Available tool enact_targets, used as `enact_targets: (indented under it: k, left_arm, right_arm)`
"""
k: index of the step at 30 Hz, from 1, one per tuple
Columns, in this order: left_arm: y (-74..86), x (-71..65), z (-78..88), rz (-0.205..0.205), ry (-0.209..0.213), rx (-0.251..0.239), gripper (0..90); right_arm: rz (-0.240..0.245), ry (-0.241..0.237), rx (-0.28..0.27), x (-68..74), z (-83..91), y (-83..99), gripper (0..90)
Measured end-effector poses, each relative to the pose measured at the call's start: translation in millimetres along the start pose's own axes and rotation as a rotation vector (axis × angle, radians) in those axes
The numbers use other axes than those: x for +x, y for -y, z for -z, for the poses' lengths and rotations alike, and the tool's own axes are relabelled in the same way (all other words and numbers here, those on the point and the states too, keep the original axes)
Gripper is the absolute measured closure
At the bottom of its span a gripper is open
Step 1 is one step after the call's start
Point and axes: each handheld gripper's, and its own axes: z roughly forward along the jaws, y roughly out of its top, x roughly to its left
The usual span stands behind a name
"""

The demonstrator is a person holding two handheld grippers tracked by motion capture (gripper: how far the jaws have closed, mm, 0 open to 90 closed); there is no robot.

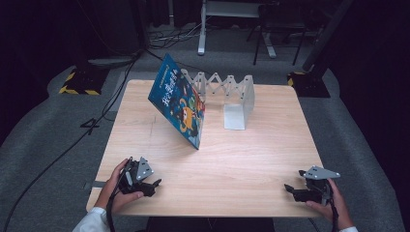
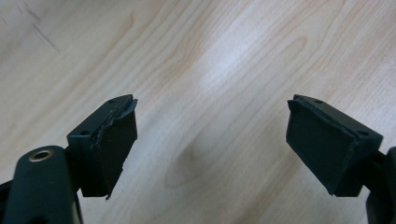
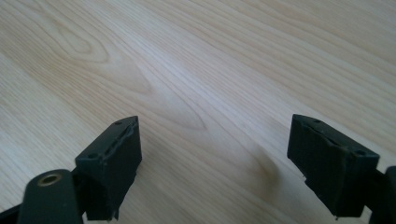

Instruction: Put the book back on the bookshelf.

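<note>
One blue book (image 1: 178, 101) — title unreadable

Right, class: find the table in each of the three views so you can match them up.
High view: table across the centre, a book standing tilted on it.
Left gripper view: table behind the open left tongs.
Right gripper view: table behind the open right tongs.
Shared landmark: its pale wood grain.

The book (image 1: 178, 102) hides the left end of the white folding rack (image 1: 227, 94); its cover lettering is too small to read.
</note>
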Motion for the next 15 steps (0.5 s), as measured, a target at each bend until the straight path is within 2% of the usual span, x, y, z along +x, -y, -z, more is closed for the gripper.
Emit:
enact_targets:
  k: [1, 2, 3, 4, 6, 7, 8, 9, 11, 13, 15]
  left_arm:
    - [4.4, 1.0, -0.1, 0.021, 0.005, 0.000, 17.0]
    - [4.4, 1.0, -0.1, 0.021, 0.005, 0.000, 16.9]
    - [7.7, 1.8, -0.3, 0.031, 0.008, 0.001, 16.9]
    - [10.2, 2.5, -0.2, 0.038, 0.009, 0.001, 16.9]
    - [18.3, 7.6, 2.5, 0.082, 0.023, 0.005, 16.5]
    - [18.3, 7.6, 2.5, 0.082, 0.023, 0.005, 16.5]
    - [23.9, 12.1, 3.3, 0.115, 0.030, -0.007, 16.5]
    - [23.9, 12.1, 3.3, 0.115, 0.030, -0.007, 16.5]
    - [33.4, 18.8, 1.6, 0.201, 0.096, -0.040, 16.5]
    - [36.1, 20.9, 4.1, 0.185, 0.093, -0.035, 15.7]
    - [38.3, 20.9, 5.1, 0.196, 0.095, -0.039, 15.7]
  right_arm:
    - [-0.017, 0.005, -0.007, -3.1, 1.1, 4.3, 18.0]
    - [-0.017, 0.005, -0.007, -3.1, 1.1, 4.3, 18.0]
    - [-0.071, 0.005, -0.019, -9.9, 4.5, 12.8, 17.9]
    - [-0.084, 0.007, -0.023, -12.0, 5.5, 15.1, 17.8]
    - [-0.113, 0.015, -0.031, -16.5, 7.8, 19.8, 17.7]
    - [-0.128, 0.010, -0.034, -18.6, 8.2, 21.9, 17.4]
    - [-0.142, 0.012, -0.044, -19.8, 8.6, 23.8, 17.4]
    - [-0.140, 0.017, -0.049, -20.6, 8.6, 24.7, 17.4]
    - [-0.148, 0.025, -0.057, -20.8, 8.1, 25.5, 17.3]
    - [-0.155, 0.032, -0.056, -20.9, 7.8, 25.3, 17.2]
    - [-0.155, 0.033, -0.057, -20.8, 7.8, 25.4, 17.2]
